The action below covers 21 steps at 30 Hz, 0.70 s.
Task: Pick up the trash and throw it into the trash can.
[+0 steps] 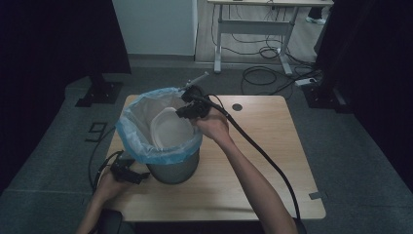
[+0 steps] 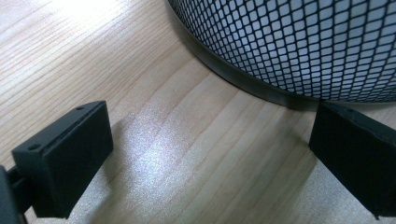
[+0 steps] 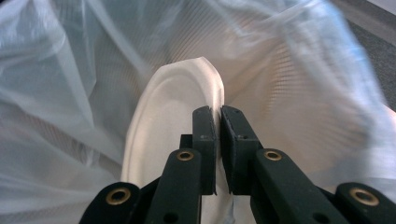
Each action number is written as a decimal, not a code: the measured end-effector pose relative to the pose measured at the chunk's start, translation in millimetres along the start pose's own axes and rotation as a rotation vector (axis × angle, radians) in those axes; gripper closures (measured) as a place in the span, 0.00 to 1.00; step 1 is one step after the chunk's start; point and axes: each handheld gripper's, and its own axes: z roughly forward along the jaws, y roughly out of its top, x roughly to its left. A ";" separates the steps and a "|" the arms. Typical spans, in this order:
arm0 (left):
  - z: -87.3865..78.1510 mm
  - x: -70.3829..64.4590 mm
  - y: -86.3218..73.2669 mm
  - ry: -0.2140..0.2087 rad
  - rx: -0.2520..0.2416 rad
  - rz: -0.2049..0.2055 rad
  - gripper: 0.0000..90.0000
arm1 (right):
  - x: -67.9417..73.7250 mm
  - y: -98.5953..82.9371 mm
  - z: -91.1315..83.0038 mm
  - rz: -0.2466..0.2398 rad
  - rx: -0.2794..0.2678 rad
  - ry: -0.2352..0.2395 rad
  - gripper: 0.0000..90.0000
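On the wooden desk (image 1: 272,161), toward its left half, we see a grey mesh waste bin (image 1: 174,168) lined with a pale blue plastic bag (image 1: 130,131) whose edge folds over the rim. Inside the bag a white disposable plate (image 1: 168,130) stands tilted on its edge. Our right gripper (image 1: 187,111) reaches in over the far right side of the bin's rim, its black cable (image 1: 263,153) trailing back across the desk toward the near right corner. In the right gripper view its fingers (image 3: 205,140) are pressed nearly together and pinch the plate's rim (image 3: 215,100) between them, the thin white edge caught in the narrow slit, with the translucent bag (image 3: 70,93) billowing all around. Our left gripper (image 1: 127,171) sits low at the near left of the desk, just beside the base of the bin. In the left gripper view its fingers (image 2: 70,158) are spread wide with only bare wood grain (image 2: 187,154) between them, and the bin's black mesh wall (image 2: 303,42) and dark base band curve across the upper right, near the right-hand finger; we cannot tell whether that finger touches the base. Beyond the desk lie a grey carpeted floor (image 1: 350,146), loose cables (image 1: 263,73) and the white legs of another table (image 1: 253,29).
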 end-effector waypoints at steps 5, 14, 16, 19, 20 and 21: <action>0.1 -0.1 0.1 0.000 0.000 -0.001 0.00 | 5.8 5.0 -2.8 -0.064 0.008 0.017 0.62; 0.1 0.0 0.2 0.000 0.000 0.000 0.00 | -18.9 10.3 -30.7 -0.044 -0.104 -0.047 0.15; 0.1 -0.1 0.2 0.000 0.000 -0.001 0.00 | -27.9 10.0 -37.0 -0.026 -0.113 -0.059 0.14; 0.1 -0.1 0.2 0.000 0.000 -0.001 0.00 | -38.7 7.9 -45.1 0.010 -0.109 -0.090 0.04; 0.1 -0.1 0.1 0.000 0.000 -0.001 0.00 | -42.0 7.0 -46.9 0.014 -0.106 -0.109 0.00; 0.1 -0.1 0.1 0.000 0.000 -0.001 0.00 | -47.9 4.8 -50.3 0.021 -0.100 -0.140 0.00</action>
